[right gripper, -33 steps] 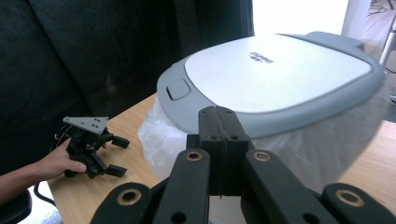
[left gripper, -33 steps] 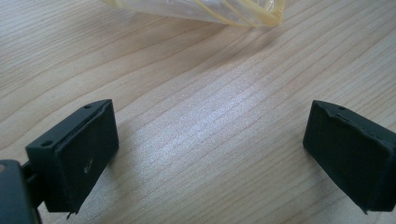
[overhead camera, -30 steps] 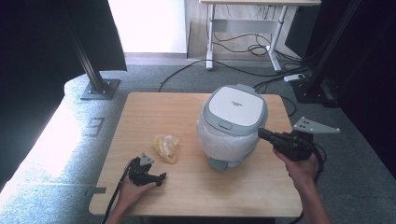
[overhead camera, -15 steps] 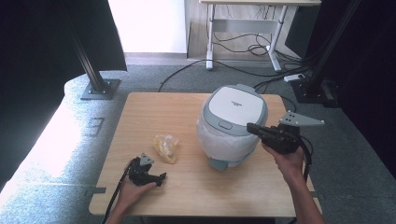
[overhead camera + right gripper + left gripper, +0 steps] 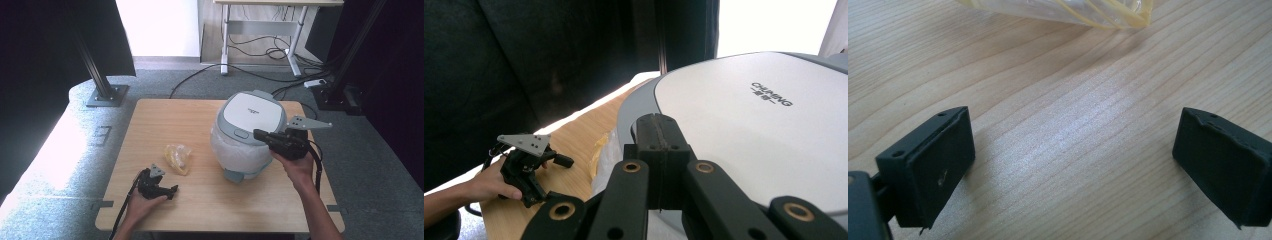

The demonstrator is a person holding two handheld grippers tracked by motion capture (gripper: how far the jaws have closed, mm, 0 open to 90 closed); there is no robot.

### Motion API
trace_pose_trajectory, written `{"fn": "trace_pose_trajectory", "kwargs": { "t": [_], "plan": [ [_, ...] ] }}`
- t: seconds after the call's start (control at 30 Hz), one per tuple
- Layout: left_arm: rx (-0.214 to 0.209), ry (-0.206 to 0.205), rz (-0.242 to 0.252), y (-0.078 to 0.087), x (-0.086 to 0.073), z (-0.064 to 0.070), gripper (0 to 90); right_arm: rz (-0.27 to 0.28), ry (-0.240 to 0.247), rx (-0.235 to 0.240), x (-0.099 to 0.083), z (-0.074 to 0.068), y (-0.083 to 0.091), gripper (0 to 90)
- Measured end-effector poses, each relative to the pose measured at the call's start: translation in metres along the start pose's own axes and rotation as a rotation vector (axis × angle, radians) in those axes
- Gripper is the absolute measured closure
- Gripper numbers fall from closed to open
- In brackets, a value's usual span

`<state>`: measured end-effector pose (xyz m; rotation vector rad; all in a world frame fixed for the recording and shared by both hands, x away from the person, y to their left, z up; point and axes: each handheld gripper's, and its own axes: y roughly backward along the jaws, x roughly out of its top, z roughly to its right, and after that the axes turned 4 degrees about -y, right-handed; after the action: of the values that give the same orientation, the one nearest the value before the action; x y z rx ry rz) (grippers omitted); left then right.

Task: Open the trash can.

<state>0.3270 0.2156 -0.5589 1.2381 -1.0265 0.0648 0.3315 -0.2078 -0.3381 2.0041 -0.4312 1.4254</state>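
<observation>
While I watch from above, right gripper (image 5: 261, 135) sits at the rice cooker (image 5: 248, 132) lid's front edge, by its button. Left gripper (image 5: 1073, 165) view: jaws spread wide, resting on table (image 5: 1058, 100) w/ plastic bag (image 5: 1068, 10) just ahead. Right gripper view: jaws pressed together, cooker dead ahead, touching or nearly.

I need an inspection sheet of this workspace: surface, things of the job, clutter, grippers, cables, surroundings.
Surface: wooden table, bare grain.
Job's things: white and grey rice cooker, lid closed, body in clear plastic wrap.
Clutter: crumpled yellowish plastic bag left of the cooker.
Grippers: right gripper, jaws closed, tip over the lid's front edge; left gripper, jaws open, low over the table.
Cables: black gripper cable; floor cables behind.
Surroundings: grey carpet, black curtains, desk frame.
</observation>
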Motion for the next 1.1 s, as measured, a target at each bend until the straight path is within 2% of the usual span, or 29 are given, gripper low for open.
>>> {"fn": "trace_pose_trajectory", "kwargs": {
  "t": [0.37,0.6,0.8,1.1],
  "plan": [
    [0.0,0.0,0.0,0.0,0.0,0.0,2.7,-0.017,-0.017,0.017,0.001,0.002,-0.02,90.0],
    [0.0,0.0,0.0,0.0,0.0,0.0,2.7,-0.031,-0.003,0.013,0.002,0.001,-0.031,90.0],
    [0.0,0.0,0.0,0.0,0.0,0.0,2.7,-0.044,-0.013,0.021,0.001,0.002,-0.037,90.0],
    [0.0,0.0,0.0,0.0,0.0,0.0,2.7,-0.037,-0.012,0.032,-0.001,0.002,-0.038,90.0]
  ]
}}
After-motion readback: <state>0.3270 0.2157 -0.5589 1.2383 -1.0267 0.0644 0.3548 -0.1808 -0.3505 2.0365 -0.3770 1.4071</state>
